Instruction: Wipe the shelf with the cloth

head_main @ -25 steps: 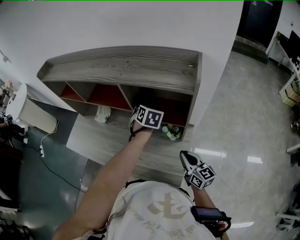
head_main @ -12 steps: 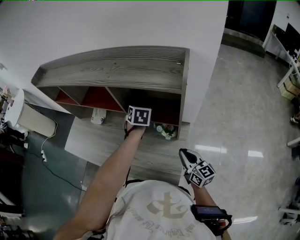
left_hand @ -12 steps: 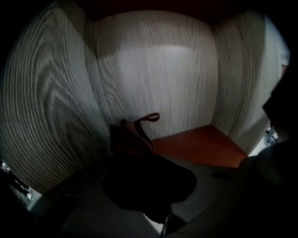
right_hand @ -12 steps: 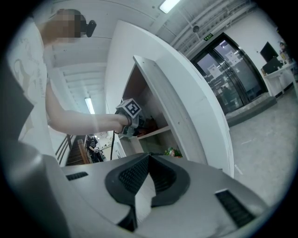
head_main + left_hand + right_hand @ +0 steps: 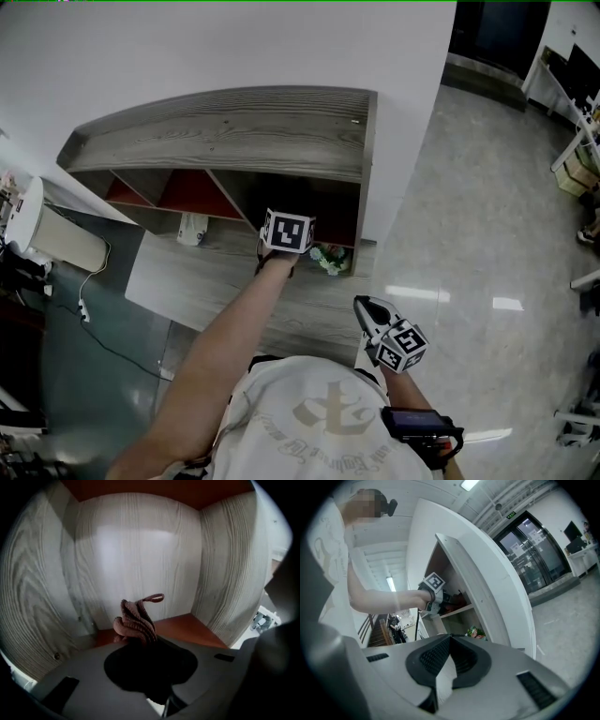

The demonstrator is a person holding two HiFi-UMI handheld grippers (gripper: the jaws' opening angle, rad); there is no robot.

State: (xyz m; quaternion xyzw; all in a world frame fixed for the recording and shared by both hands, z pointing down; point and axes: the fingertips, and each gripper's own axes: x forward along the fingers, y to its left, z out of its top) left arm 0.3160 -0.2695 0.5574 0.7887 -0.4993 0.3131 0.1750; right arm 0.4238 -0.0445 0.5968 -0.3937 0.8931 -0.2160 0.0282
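wall (image 5: 234,47): white, 12 o'clock | floor (image 5: 487,216): glossy grey, 3 o'clock, light glints | doorway (image 5: 492,33): dark, 1 o'clock | ceiling lamp (image 5: 468,483): lit

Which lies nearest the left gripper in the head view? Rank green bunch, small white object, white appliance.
1. Green bunch, just right of the left gripper, on the shelf.
2. Small white object, on the shelf to its left.
3. White appliance, off the shelf, far left.

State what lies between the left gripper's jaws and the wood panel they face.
The bunched brown cloth, which the left gripper clamps in its jaws; the left gripper view shows it. Whether it touches the wood panel is unclear.
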